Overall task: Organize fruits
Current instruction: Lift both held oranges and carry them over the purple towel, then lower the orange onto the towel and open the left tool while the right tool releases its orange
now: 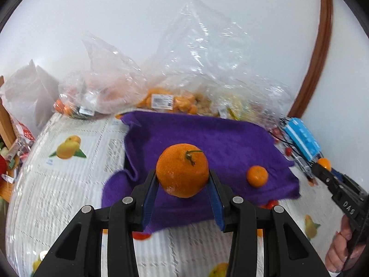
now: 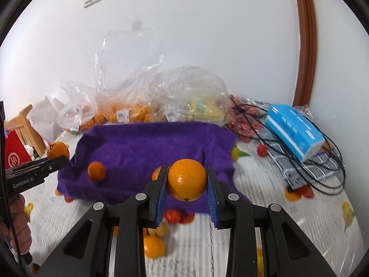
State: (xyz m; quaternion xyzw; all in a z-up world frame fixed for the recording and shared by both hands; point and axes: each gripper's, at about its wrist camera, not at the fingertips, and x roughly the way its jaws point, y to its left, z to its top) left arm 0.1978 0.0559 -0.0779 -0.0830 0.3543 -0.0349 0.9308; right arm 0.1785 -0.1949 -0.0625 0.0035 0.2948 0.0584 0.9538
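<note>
- My left claw (image 1: 183,180) was clenched on a stemmed mandarin (image 1: 182,170), its blue pads (image 1: 149,198) pressing the fruit's two flanks, holding it in the air above the purple towel (image 1: 207,136).
- I judged that mandarin light, with a soft, loose rind that would bruise under a hard squeeze; the widest girth was the right place to hold it, away from the brittle green stem (image 1: 192,154).
- A smaller loose mandarin (image 1: 257,176) lay on the towel just to the right, free to roll.
- My right claw (image 2: 186,181) was clenched on a second mandarin (image 2: 186,179), stem end down, likewise above the towel, which lay on the fruit-printed desk cover (image 2: 265,196).
- Its glossy, waxy skin looked slippery to me, so an even grip across the middle seemed safest.
- Behind the towel stood clear plastic bags of fruit (image 2: 184,99).
</note>
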